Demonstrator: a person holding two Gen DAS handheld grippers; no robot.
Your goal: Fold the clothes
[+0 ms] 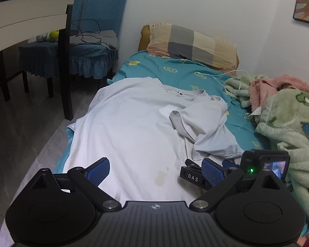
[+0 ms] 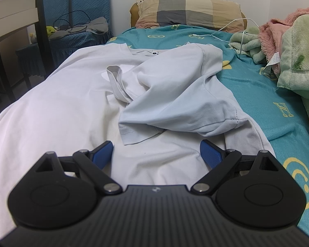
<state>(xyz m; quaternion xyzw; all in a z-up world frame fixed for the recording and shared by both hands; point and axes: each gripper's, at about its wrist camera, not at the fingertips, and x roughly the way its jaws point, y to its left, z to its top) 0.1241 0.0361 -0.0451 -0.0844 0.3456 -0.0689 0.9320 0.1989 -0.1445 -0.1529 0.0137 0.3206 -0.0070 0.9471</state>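
A pale grey-white T-shirt [image 1: 129, 127] [image 2: 61, 107] lies spread along the bed, collar toward the pillow. Its right side and sleeve [image 1: 208, 127] [image 2: 175, 103] are folded over onto the chest in a loose crumpled flap. My left gripper [image 1: 155, 171] hovers open over the shirt's lower part, nothing between its blue pads. My right gripper [image 2: 156, 154] is also open, just short of the folded flap's hem. In the left wrist view the right gripper's body and camera [image 1: 263, 164] sit at the right, beside the left one.
The bed has a teal patterned sheet [image 2: 257, 94] and a checked pillow [image 1: 191, 43] at the head by the wall. Green and pink blankets [image 1: 288, 119] pile along the right. A white cable [image 2: 226, 29] lies near the pillow. Blue-covered chairs [image 1: 86, 47] and a table [image 1: 20, 16] stand left, across bare floor.
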